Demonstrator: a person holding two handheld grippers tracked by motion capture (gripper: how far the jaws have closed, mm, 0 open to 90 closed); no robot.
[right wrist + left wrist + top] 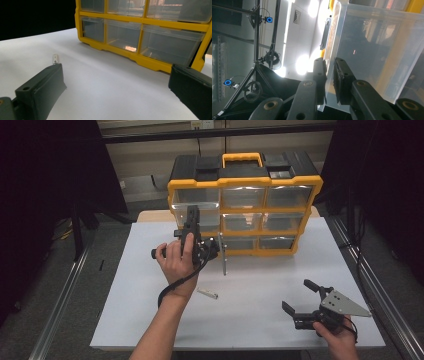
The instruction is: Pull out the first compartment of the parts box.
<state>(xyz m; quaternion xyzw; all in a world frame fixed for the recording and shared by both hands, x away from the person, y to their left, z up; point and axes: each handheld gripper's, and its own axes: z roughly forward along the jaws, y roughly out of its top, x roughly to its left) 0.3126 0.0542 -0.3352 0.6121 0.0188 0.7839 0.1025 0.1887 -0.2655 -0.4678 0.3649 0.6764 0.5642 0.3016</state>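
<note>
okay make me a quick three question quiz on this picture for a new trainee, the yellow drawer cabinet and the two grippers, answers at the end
1. True or false: the left gripper has its fingers closed on the wall of a clear drawer.
2. How do the right gripper's fingers stand?
A. wide apart, holding nothing
B. shut on the small part
C. clamped on a drawer
3. What lies on the white table between the two hands?

Key
1. True
2. A
3. A small pale part, lying apart from both grippers, in front of the yellow drawer cabinet.
</note>
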